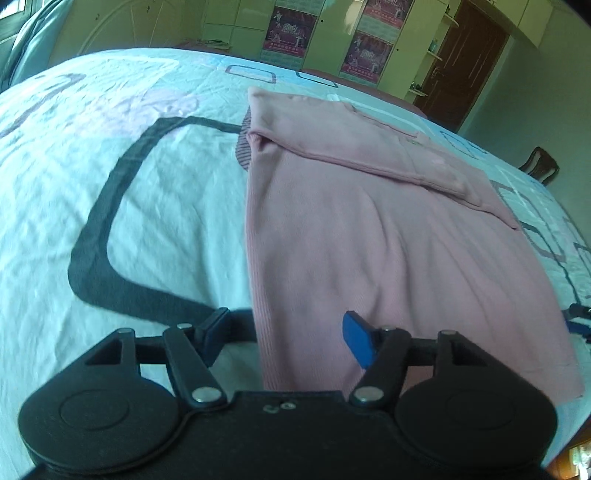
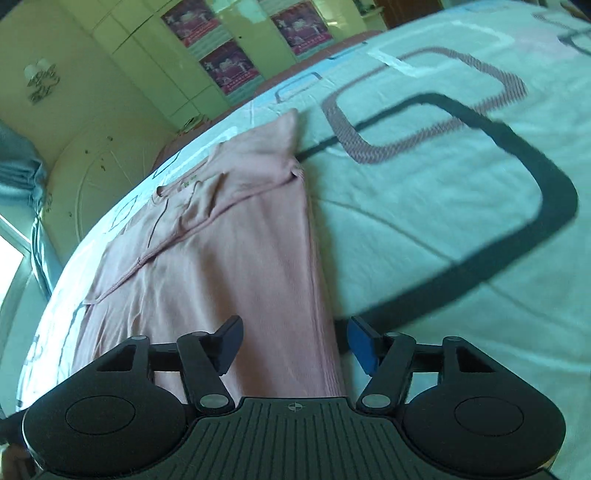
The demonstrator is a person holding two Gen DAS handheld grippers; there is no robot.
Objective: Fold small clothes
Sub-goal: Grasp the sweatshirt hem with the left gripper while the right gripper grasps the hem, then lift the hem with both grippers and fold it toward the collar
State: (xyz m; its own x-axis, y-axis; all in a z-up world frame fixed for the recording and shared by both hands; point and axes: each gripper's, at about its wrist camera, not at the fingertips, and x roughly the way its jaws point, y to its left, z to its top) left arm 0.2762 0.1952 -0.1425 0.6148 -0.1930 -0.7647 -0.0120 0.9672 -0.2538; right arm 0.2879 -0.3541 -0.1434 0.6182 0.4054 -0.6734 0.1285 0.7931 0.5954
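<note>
A pink knit garment (image 1: 369,229) lies flat on the bed, sides folded in, one sleeve folded across its far part. My left gripper (image 1: 284,336) is open over the garment's near left corner, with the left edge between its fingers. In the right wrist view the same garment (image 2: 221,251) runs away from me. My right gripper (image 2: 295,341) is open over its near right corner, with the right edge between its fingers. Whether the fingers touch the cloth I cannot tell.
The bed sheet (image 1: 110,184) is pale blue with dark rounded-square patterns and shows in the right wrist view (image 2: 443,206) too. Green wardrobes (image 1: 332,33) with posters stand beyond the bed. A brown door (image 1: 469,59) and a wooden chair (image 1: 541,164) are at the far right.
</note>
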